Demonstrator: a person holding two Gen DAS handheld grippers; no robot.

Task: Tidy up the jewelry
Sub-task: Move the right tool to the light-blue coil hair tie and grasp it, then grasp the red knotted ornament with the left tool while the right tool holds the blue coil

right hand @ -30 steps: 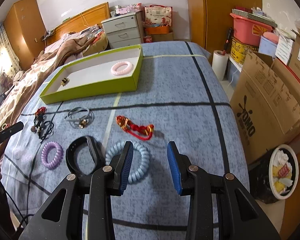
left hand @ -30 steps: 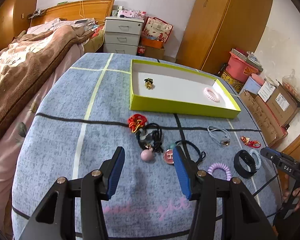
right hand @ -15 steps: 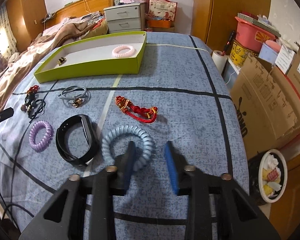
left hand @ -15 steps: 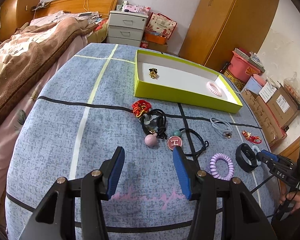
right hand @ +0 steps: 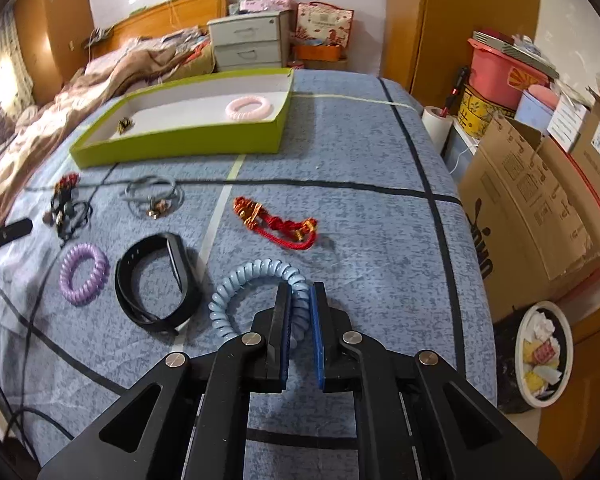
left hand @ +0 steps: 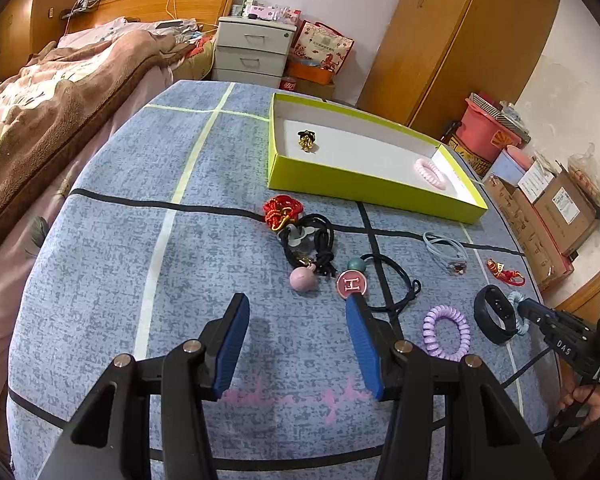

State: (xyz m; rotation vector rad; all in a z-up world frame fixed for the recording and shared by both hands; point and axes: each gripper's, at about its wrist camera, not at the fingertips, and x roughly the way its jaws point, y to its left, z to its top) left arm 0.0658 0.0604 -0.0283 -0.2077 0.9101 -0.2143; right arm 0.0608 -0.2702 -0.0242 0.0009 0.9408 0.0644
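Note:
A light blue coil hair tie (right hand: 236,288) lies on the blue checked cloth (right hand: 360,216). My right gripper (right hand: 300,292) is closing on it, and the pads press the coil's near right side. Left of it lie a black band (right hand: 156,280) and a purple coil tie (right hand: 83,268); a red knot bracelet (right hand: 276,222) lies beyond. The green box (right hand: 180,140) holds a pink coil tie (right hand: 249,107) and a small gold piece (right hand: 124,124). My left gripper (left hand: 296,304) hangs open over bare cloth, just short of a pink ball tie (left hand: 302,278) and a red H disc (left hand: 352,284).
A tangle of black ties (left hand: 312,240), a red tassel (left hand: 280,208) and a grey tie (right hand: 152,196) lie in front of the box. Cardboard boxes (right hand: 540,208) and a waste bin (right hand: 544,352) stand off the right edge. A bed (left hand: 60,100) runs along the left.
The right gripper's jaws closed from wide open onto the blue coil tie. The left gripper stayed open, its view shifting only slightly.

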